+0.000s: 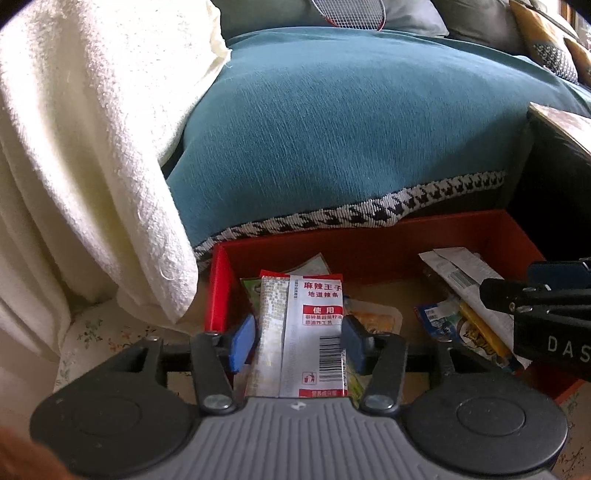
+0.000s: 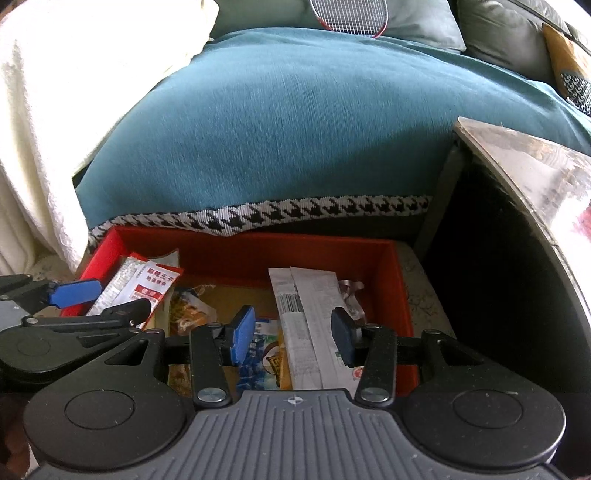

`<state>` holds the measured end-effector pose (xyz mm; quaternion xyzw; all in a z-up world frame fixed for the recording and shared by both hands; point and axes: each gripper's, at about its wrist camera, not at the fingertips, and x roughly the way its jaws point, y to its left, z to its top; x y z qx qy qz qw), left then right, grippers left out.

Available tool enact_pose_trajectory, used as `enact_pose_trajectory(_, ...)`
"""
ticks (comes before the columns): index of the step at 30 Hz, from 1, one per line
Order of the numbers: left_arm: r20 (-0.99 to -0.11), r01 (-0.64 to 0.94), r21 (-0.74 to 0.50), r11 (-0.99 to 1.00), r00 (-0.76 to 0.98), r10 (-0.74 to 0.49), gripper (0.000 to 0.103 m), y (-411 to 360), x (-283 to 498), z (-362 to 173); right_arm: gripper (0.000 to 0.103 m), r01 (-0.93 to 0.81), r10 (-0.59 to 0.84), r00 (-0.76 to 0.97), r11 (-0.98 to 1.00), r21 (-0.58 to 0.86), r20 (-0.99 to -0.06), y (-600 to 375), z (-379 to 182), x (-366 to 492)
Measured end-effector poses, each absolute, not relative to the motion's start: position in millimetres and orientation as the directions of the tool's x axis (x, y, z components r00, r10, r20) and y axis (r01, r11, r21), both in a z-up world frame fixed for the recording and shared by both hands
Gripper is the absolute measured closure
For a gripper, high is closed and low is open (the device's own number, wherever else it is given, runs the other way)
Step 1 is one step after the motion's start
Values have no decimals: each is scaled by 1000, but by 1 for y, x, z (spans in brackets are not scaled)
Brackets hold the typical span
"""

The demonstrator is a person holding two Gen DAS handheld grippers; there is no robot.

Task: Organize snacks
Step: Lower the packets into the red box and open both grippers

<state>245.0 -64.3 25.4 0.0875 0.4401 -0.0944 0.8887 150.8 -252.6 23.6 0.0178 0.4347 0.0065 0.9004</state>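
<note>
An open red box (image 1: pixel 369 236) on the floor in front of a sofa holds several snack packets. A silver and white packet with red print (image 1: pixel 303 325) stands at the box's left end between the blue pads of my left gripper (image 1: pixel 297 339). The pads sit close to its edges and do not seem to press on it. My right gripper (image 2: pixel 293 334) hangs over the right half of the box (image 2: pixel 258 243), open, above a long white packet (image 2: pixel 306 325). Its left pad is clearly apart from that packet. A blue packet (image 2: pixel 255 350) and an orange one (image 2: pixel 188 310) lie underneath.
A teal sofa cover (image 1: pixel 332 129) with a houndstooth hem overhangs the box's far wall. A white blanket (image 1: pixel 92 166) hangs at the left. A dark side table (image 2: pixel 517 240) stands at the right. A racket (image 2: pixel 351 14) lies on the sofa.
</note>
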Motion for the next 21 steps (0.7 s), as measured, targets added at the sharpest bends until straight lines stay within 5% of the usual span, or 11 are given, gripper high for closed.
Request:
enact_pose_trajectory(6,-799,246,74,966,595,-91,45,-64,244,32,43,10,23,629,999,38,-777,-255,27,148)
enact_pose_trajectory(21,-824,233,-117,966,520,-225,44,-34,221,63,33,36,28,639,997,66,-769,-258,48,127)
